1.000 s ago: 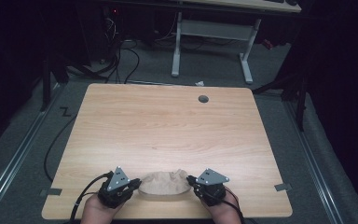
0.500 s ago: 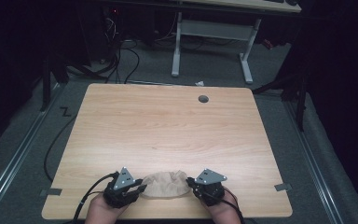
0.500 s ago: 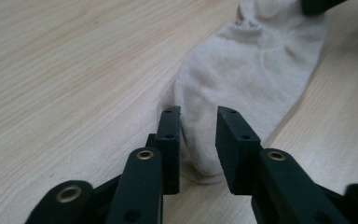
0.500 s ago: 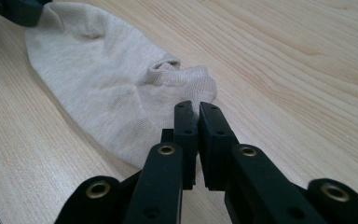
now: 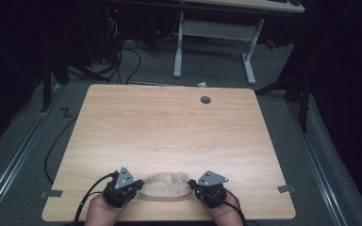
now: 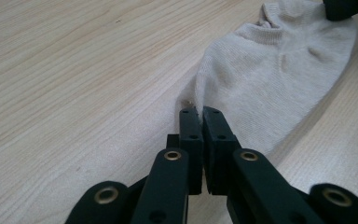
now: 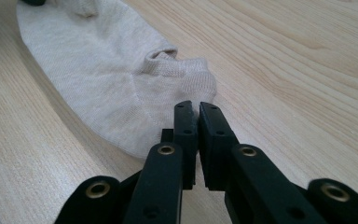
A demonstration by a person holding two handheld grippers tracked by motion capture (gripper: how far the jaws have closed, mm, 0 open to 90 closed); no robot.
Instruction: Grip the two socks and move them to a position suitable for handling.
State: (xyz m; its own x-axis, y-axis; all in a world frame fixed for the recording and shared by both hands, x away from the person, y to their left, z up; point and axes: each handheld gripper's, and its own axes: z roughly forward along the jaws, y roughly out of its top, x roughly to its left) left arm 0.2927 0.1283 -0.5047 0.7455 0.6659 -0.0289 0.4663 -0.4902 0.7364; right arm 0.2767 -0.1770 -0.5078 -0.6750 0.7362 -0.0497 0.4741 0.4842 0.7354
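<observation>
Between the earlier high view and now, the beige sock (image 5: 166, 185) has drawn a little narrower between the two tools, and the left gripper (image 5: 136, 187) sits closer in against the sock's end; its jaws have just been closing, with the sock's edge between them.

Seen from above, the sock lies on the table (image 5: 169, 127) near its front edge, well apart from the round grommet hole (image 5: 205, 100) at the far side, with the left gripper at one end and the right gripper (image 5: 194, 187) at the other.

In the left gripper view, the left gripper (image 6: 200, 111) has its jaws pressed together on a fold of fabric at the sock (image 6: 270, 79) end (a small bit of knit pokes up between the tips). In the right gripper view, the right gripper (image 7: 192, 106) is likewise closed on the sock (image 7: 116, 84), pinching the heel side just below the ribbed cuff opening.

As a judgement, the work is at an early stage: both ends appear secured, which is the groundwork for stretching, folding or lifting. The sock rests bunched and wrinkled on the wood, so the actual smoothing or folding seems yet to be done.
</observation>
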